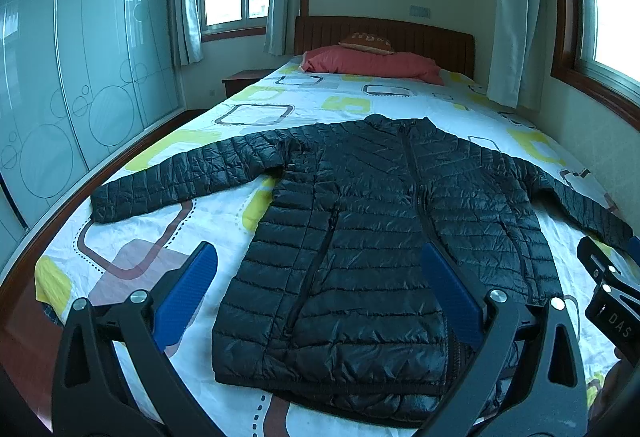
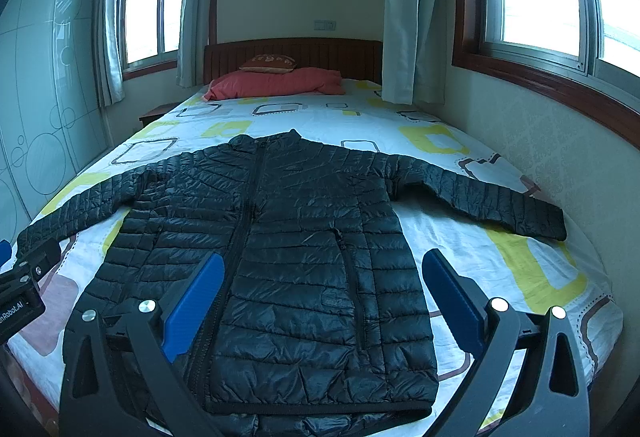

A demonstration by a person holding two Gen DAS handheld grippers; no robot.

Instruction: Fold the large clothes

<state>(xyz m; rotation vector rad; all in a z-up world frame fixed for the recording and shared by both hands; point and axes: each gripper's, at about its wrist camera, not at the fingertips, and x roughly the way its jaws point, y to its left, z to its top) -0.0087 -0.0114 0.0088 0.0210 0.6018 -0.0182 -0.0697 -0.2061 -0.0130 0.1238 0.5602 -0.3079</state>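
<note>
Black and glossy, a quilted puffer jacket point(image 1: 360, 237) lies face up on a bed covered by a white sheet printed with yellow, grey and brown rounded squares point(image 1: 168, 205). Its front zip is closed, the collar points toward the dark wooden headboard point(image 1: 384, 37), and the hem sits close to the foot of the bed, nearest the person. Both sleeves are spread wide to either side, so the whole garment is flat and open, which looks like a deliberate layout to make folding easy. No fold has been started, as far as I can judge.

At the head of the bed a coral-red pillow point(image 1: 372, 65) carries a small brown cushion point(image 1: 366, 41), both well apart from the jacket.

Near the foot of the bed, the left gripper point(image 1: 320, 293), black-framed with blue ribbed pads, hovers near the hem with its jaws spread wide and nothing between them. From its view the jacket's lower half fills the gap ahead. The right gripper point(image 2: 324, 301), built the same, is likewise wide open and empty, poised near the hem on the jacket's other half. Neither appears to touch the fabric. Each sleeve lies off to the outer side of its nearer gripper.
</note>
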